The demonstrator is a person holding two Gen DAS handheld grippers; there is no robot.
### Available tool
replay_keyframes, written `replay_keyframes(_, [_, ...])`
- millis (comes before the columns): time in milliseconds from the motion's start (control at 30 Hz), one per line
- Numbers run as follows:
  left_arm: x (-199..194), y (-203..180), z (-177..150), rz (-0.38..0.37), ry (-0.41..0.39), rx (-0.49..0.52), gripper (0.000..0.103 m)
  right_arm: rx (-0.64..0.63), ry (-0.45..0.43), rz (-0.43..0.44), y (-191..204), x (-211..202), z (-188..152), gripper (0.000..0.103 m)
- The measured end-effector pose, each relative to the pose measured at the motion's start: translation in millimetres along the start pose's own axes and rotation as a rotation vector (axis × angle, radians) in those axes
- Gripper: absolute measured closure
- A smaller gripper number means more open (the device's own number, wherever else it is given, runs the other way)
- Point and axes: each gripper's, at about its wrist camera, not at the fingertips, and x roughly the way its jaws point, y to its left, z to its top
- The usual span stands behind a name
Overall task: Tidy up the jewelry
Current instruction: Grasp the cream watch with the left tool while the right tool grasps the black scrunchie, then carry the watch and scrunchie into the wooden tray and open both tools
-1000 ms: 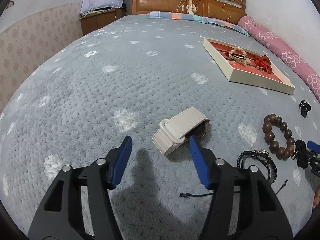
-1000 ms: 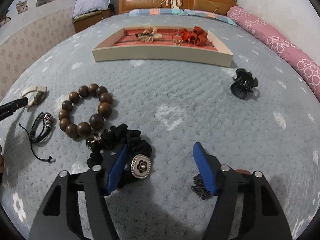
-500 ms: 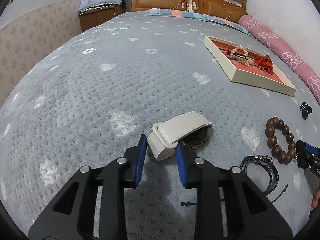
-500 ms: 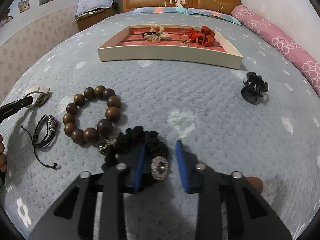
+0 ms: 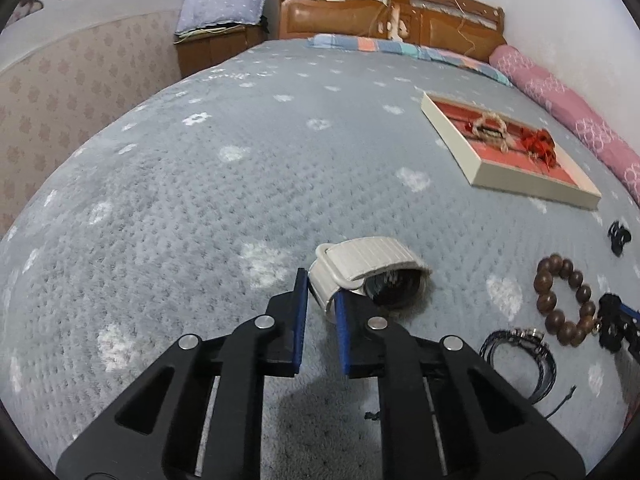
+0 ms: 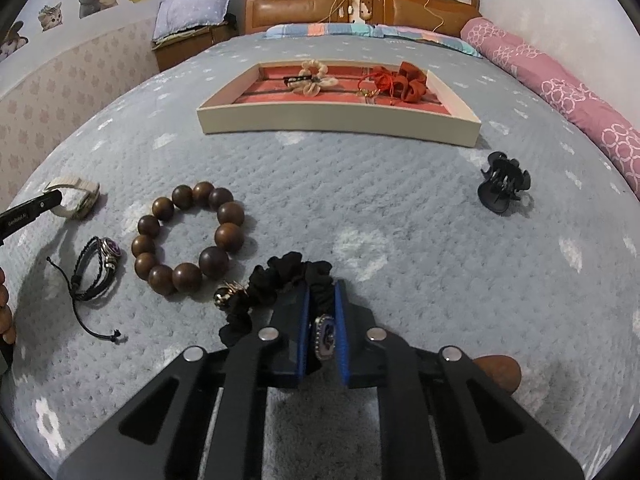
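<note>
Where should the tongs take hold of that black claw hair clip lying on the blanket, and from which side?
Probably the black claw clip is best taken across its narrow handle end, which lies nearest the camera, coming down from above. The spread teeth point away toward the tray and would likely slip. It lies apart from everything else on the blanket, so nothing blocks the approach.

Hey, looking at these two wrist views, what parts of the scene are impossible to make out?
- Watch face: left wrist view, turned down and covered by its white strap.
- Black scrunchie near part: right wrist view, hidden behind the right gripper.
- Brown thing: right wrist view, mostly behind the gripper body, unidentifiable.
- Small pieces in the tray: both views, too small and blurred.
</note>
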Motion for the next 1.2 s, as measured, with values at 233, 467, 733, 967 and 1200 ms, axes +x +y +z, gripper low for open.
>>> replay_keyframes(233, [-5, -1, 4, 0.014, -0.022, 0.0, 0.096, 0.024, -0.01, 0.009, -6, -2, 2, 0.091])
replay_keyframes(467, [-16, -11, 14, 0.012, -0.057, 0.012, 0.1, 0.038, -0.053, 0.008, -12, -10, 16, 0.091])
replay_keyframes(733, [-26, -22, 40, -0.005, -0.093, 0.003, 0.1, 0.046, -0.099, 0.02, -24, -12, 48, 0.091])
replay_keyframes(967, [-27, -53, 81, -0.05, -0.11, 0.011, 0.1, 0.059, -0.157, 0.013, -43, -14, 96, 0.091])
replay_keyframes(1200, [-4, -115, 120, -0.089, -0.104, 0.04, 0.1, 0.047, -0.2, -0.024, -65, -5, 149, 0.091])
